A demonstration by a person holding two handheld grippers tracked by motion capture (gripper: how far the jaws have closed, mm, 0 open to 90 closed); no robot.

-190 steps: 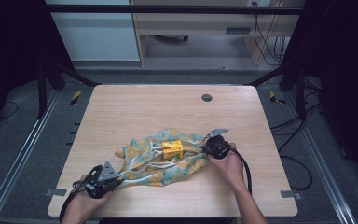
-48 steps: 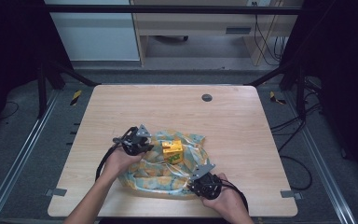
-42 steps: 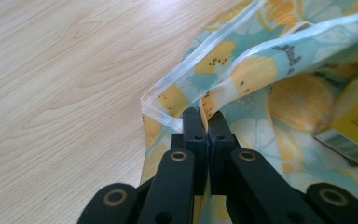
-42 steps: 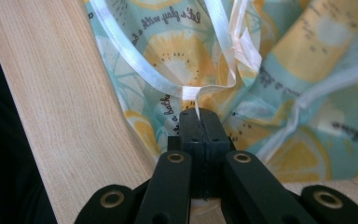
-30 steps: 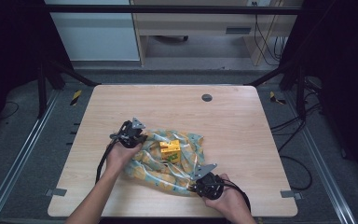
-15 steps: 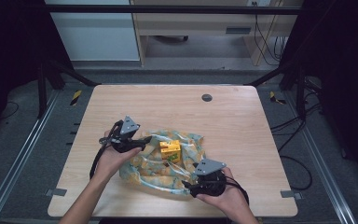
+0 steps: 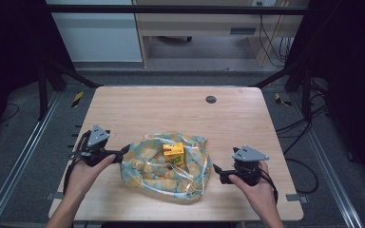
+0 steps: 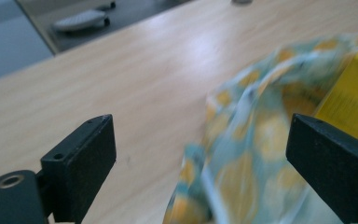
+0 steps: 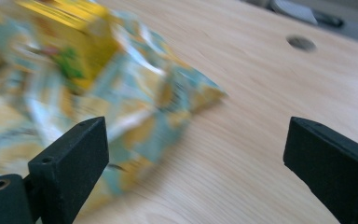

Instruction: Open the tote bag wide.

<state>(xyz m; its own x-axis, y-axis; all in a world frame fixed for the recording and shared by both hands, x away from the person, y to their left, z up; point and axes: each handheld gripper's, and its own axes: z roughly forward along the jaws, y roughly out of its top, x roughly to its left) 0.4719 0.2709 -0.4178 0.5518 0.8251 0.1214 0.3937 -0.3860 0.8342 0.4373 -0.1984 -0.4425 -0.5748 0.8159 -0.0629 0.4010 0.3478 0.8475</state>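
Both forearms reach in low over the tabletop (image 7: 247,109). The left claw (image 7: 123,153) points level toward the patterned cloth (image 7: 157,166), just beside its near edge; its jaws have just been opening and stand wide, holding nothing. The right claw (image 7: 216,170) faces the cloth's other side, slightly apart, its jaws likewise just opened wide and empty. The crumpled cloth lies between the claws, its long axis running from one to the other, with a yellow box (image 7: 173,154) upright on it.
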